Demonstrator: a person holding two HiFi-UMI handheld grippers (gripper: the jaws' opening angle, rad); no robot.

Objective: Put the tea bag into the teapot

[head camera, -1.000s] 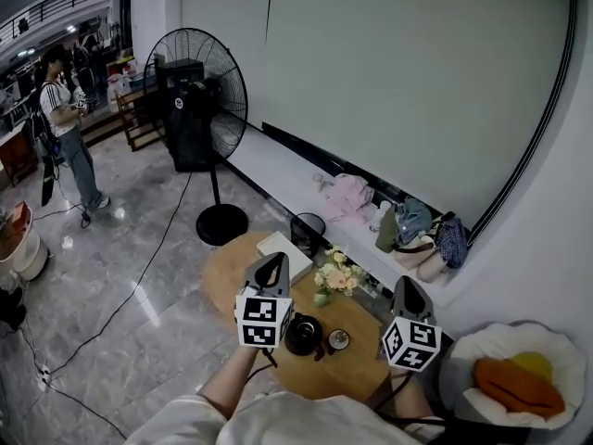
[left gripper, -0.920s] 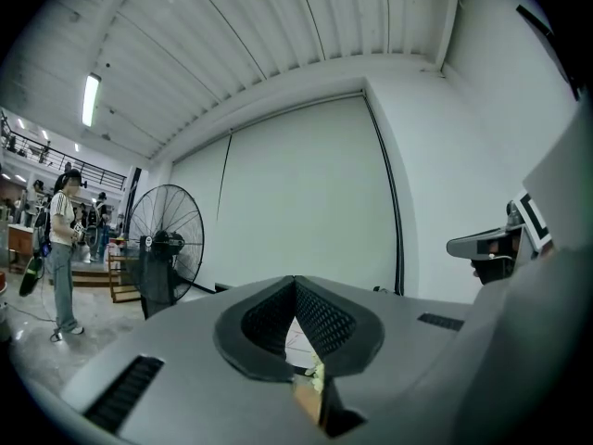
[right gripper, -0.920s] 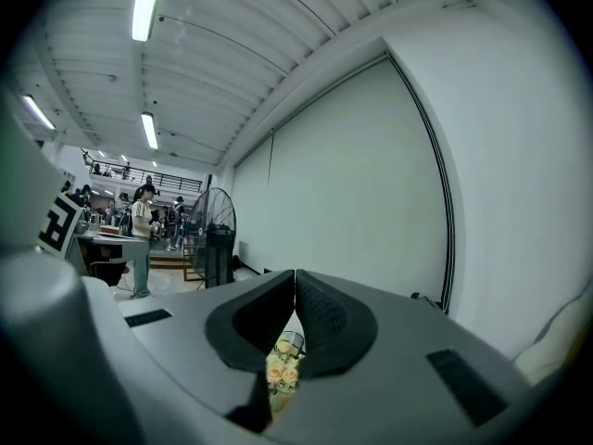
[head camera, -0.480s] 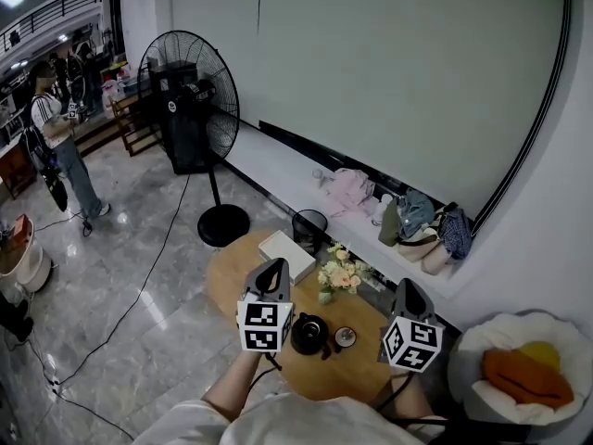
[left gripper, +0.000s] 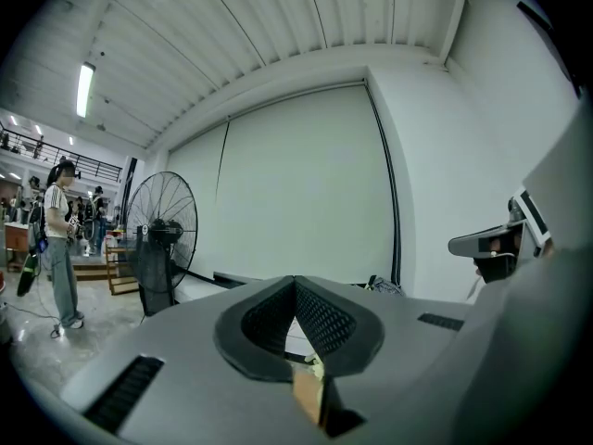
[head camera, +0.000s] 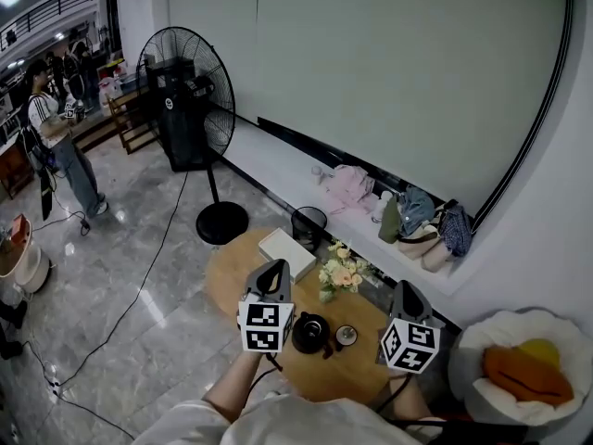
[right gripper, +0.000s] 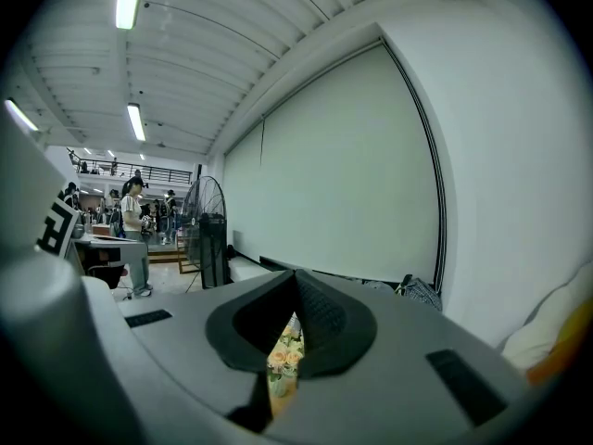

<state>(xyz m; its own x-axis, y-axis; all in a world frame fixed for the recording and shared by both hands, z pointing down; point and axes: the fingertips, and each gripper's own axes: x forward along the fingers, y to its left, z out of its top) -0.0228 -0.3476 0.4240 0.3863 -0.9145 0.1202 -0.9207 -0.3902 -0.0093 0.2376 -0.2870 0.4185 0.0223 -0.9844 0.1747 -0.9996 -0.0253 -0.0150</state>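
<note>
A black teapot stands on the round wooden table, with a small round lid or dish just to its right. No tea bag shows in any view. My left gripper hovers just left of the teapot, jaws shut and empty, pointing away over the table. My right gripper hangs at the table's right edge, its jaw tips meeting with nothing held. Through the gap below its tips I see the flowers.
A small vase of flowers and a white box sit at the table's far side. Beyond are a black bin, a standing fan, a ledge with bags, a cushioned chair at right, and a person far left.
The head view has shifted slightly, so the table sits a little further right. Both grippers keep their places beside the teapot, still shut.
</note>
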